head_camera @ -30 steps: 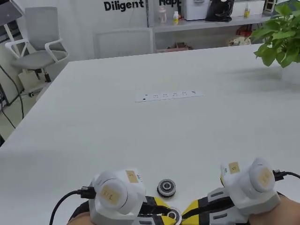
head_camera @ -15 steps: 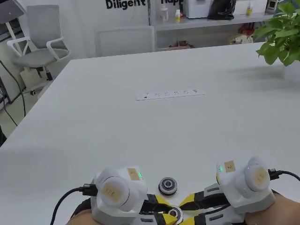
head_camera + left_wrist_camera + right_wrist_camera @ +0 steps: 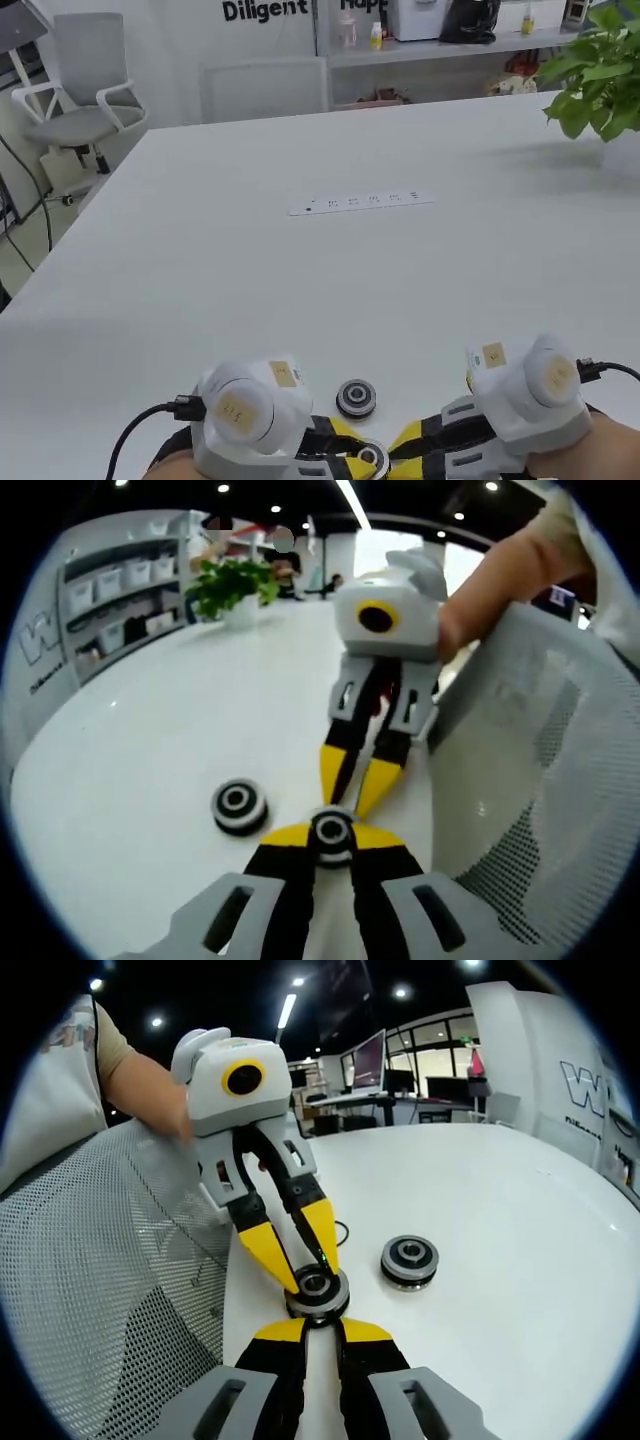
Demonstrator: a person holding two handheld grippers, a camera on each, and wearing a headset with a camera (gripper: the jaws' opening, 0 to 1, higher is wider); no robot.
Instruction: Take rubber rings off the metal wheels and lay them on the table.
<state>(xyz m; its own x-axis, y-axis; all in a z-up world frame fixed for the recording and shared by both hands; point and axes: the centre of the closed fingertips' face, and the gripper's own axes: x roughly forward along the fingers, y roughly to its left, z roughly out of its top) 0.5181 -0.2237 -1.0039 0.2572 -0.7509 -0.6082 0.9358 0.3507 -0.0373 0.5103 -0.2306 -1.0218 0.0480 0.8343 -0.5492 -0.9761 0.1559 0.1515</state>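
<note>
White surface, near edge: your left gripper is clenched on 1 wheel. Your right gripper meets it nose to nose, pinched on the rim facing it. The 2nd wheel lies just beyond both.

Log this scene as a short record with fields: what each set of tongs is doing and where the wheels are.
left tongs: shut on a metal wheel at the near edge of the table
right tongs: tips at the same wheel's rim, grip unclear
second wheel: lying on the table, apart from both tongs
power strip: mid-table, far from the work
</note>
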